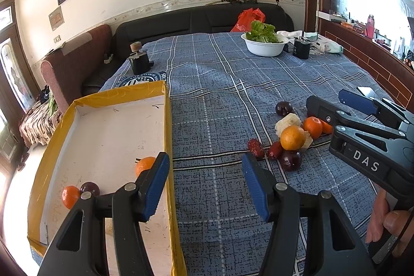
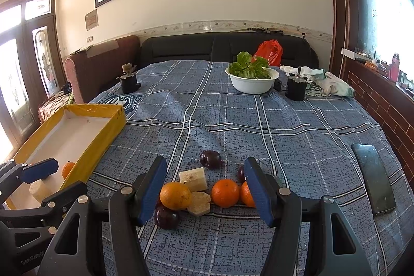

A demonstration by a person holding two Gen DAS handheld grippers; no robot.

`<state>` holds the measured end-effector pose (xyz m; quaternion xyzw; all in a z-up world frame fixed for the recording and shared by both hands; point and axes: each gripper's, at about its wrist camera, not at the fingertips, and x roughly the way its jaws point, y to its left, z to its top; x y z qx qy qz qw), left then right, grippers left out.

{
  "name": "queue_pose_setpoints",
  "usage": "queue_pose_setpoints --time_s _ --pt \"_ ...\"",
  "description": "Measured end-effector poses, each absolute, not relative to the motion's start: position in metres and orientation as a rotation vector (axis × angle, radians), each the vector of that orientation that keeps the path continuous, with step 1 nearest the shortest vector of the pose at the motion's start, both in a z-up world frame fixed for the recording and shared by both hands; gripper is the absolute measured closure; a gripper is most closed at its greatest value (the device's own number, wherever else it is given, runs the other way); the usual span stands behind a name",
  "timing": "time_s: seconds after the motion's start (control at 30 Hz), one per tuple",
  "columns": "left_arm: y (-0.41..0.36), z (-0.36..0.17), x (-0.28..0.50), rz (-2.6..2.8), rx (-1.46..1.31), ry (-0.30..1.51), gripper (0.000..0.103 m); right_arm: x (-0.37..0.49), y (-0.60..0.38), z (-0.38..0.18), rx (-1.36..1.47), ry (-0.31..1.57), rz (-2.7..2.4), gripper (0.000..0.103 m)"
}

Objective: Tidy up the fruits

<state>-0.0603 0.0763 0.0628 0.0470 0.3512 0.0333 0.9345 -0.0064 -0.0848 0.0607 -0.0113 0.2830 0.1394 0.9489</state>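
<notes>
A yellow-rimmed box [image 1: 167, 120] with a white floor lies at the left; it also shows in the right wrist view [image 2: 90, 159]. It holds two oranges [image 1: 70, 196], a dark plum [image 1: 89, 188] and a pale chunk [image 2: 38, 190]. A fruit pile lies on the blue plaid cloth: oranges [image 2: 175, 195] [image 2: 225, 192], plums [image 2: 211, 159] [image 2: 166, 217], pale chunks [image 2: 193, 178], red dates [image 1: 256, 148]. My left gripper [image 1: 205, 188] is open and empty over the box's right rim. My right gripper [image 2: 205, 190] is open and empty, over the pile.
A white bowl of greens [image 2: 252, 80], a black canister [image 2: 296, 88], white cloths [image 2: 333, 84] and a small black device [image 2: 128, 80] stand at the far side. A phone [image 2: 374, 177] lies at the right. A black sofa [image 2: 220, 47] is behind.
</notes>
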Motion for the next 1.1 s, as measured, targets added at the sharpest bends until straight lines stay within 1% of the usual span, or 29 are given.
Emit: queue_pose_setpoints --time_s 0.37,0.6,1.1 --pt "0.0777 0.0629 -0.0613 0.094 0.117 0.711 0.045 -0.0065 -0.0828 0.0583 -0.03 0.587 0.292 0.036" --pt "0.0751 0.067 -0.0656 0.154 0.174 0.669 0.045 -0.0082 -0.0804 0.058 -0.01 0.584 0.344 0.036" --pt "0.0783 0.0658 -0.0645 0.18 0.203 0.677 0.045 -0.0077 -0.0792 0.0558 -0.012 0.589 0.348 0.035"
